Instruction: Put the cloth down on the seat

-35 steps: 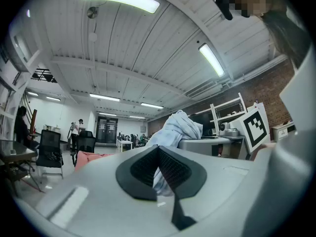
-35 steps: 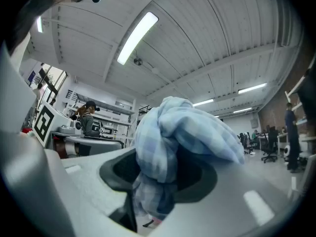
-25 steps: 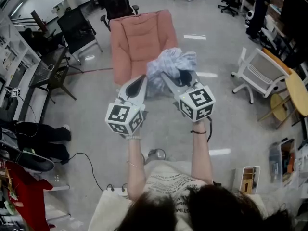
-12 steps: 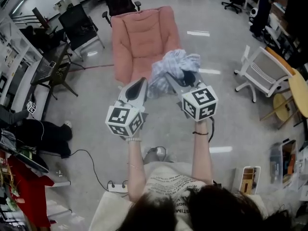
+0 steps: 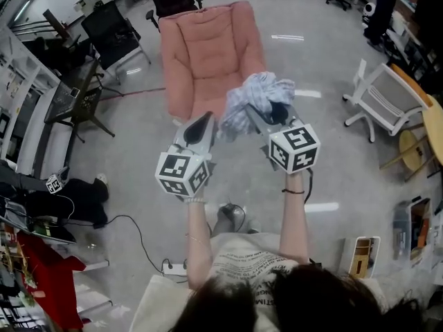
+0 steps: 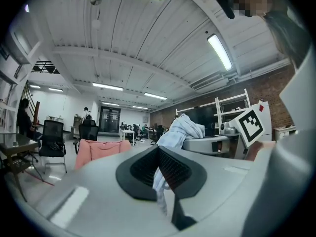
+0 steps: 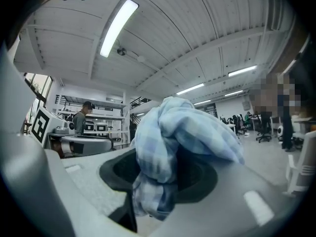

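A crumpled pale blue checked cloth (image 5: 257, 97) hangs in the air between both grippers, just in front of the pink armchair (image 5: 208, 54), whose seat is bare. My right gripper (image 5: 268, 113) is shut on the bunched bulk of the cloth (image 7: 168, 142), which fills its jaws. My left gripper (image 5: 205, 124) is shut on a thin strip of the cloth (image 6: 159, 184) that trails from the bunch (image 6: 182, 130). In the left gripper view the armchair (image 6: 101, 149) stands ahead at left. Both grippers are held level, side by side.
Black office chairs (image 5: 111, 37) and a dark desk (image 5: 69, 102) stand left of the armchair. A white chair (image 5: 387, 102) and a round wooden table (image 5: 435, 126) are at the right. A cable and power strip (image 5: 173, 265) lie on the floor near my feet.
Both grippers have carried the cloth forward toward the armchair and a little lower. Both grips look the same as before.
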Demonstrator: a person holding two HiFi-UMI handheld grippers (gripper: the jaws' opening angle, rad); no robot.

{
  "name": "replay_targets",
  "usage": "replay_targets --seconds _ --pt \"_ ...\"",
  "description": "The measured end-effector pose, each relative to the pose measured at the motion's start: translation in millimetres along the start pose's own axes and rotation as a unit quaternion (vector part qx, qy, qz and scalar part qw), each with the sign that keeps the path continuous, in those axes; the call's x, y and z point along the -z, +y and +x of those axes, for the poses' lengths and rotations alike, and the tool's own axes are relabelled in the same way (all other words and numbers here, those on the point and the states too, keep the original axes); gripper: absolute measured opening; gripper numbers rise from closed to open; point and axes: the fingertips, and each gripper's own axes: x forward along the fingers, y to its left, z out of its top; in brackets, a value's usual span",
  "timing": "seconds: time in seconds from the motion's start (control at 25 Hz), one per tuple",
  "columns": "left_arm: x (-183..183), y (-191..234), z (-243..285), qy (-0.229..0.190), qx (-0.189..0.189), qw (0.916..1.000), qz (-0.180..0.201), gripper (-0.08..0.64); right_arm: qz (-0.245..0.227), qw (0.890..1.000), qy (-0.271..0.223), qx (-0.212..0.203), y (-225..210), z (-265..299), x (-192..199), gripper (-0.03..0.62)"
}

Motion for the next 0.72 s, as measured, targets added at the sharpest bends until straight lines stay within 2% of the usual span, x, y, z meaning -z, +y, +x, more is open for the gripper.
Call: replay_targets --seconds 0.72 --pt "23 117 102 0.029 0.065 0.9973 -0.017 -0.002 0.021 0.998 0.026 0.049 -37 134 20 0.193"
